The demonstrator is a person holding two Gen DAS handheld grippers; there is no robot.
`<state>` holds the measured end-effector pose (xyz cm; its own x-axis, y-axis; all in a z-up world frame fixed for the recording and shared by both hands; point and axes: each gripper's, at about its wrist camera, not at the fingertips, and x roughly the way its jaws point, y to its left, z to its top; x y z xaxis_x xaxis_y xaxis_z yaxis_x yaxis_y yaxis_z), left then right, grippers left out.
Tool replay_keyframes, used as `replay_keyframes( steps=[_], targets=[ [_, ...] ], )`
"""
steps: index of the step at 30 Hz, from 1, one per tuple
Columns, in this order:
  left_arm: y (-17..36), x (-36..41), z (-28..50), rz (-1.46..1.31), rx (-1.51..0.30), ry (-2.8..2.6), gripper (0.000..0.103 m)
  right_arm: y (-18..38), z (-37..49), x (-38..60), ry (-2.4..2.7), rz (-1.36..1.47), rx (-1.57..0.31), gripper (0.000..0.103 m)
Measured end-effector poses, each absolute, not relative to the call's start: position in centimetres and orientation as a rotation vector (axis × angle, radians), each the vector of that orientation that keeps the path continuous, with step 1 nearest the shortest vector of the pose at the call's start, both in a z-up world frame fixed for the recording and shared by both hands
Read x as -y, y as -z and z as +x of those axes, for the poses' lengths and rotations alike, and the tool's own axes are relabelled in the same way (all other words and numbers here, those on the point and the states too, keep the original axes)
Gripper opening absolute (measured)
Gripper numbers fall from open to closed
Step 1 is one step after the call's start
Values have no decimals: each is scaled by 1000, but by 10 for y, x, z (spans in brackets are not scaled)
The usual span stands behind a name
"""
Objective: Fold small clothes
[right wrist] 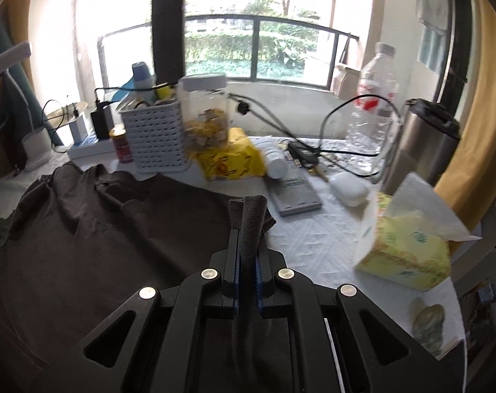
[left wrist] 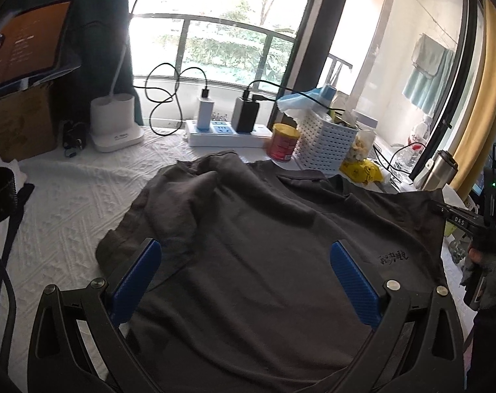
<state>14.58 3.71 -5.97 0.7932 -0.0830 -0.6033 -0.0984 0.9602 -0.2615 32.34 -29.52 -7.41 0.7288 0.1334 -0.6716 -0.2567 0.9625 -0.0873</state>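
Observation:
A dark grey T-shirt (left wrist: 264, 229) lies spread and rumpled on the white textured tablecloth (left wrist: 77, 196), with a small printed mark near its right chest. My left gripper (left wrist: 244, 255) is open, its blue fingers (left wrist: 136, 281) hovering just above the shirt's near part. My right gripper (right wrist: 248, 229) is shut on a bunched edge of the same T-shirt (right wrist: 100, 229) at its right side and lifts it slightly. The right gripper also shows in the left wrist view (left wrist: 460, 219) at the shirt's far right corner.
Behind the shirt stand a white perforated basket (left wrist: 326, 140), a red can (left wrist: 282, 140), a power strip with chargers (left wrist: 225, 131) and a white lamp base (left wrist: 115, 124). To the right are a tissue box (right wrist: 408, 249), a steel flask (right wrist: 424, 140), a plastic bottle (right wrist: 375, 98), a snack jar (right wrist: 205, 118) and cables.

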Motion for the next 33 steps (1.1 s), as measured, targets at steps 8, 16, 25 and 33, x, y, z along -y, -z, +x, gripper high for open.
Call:
replay_keyframes(
  steps=[8,16,25,33],
  targets=[
    [75,-66,153,-292,-682,-31,101,95,330,251,-245,-206,-783,8],
    [83,-93,165,-302,-702,-46,101,113,345,217,-261,-203,-844,8],
    [85,-91,164,-308,-714,-39,101,108,336,208,-357,-186,-849,44],
    [80,-61,159,-277,-714,-21,101,92,306,273,-277,-113,-800,45]
  ],
)
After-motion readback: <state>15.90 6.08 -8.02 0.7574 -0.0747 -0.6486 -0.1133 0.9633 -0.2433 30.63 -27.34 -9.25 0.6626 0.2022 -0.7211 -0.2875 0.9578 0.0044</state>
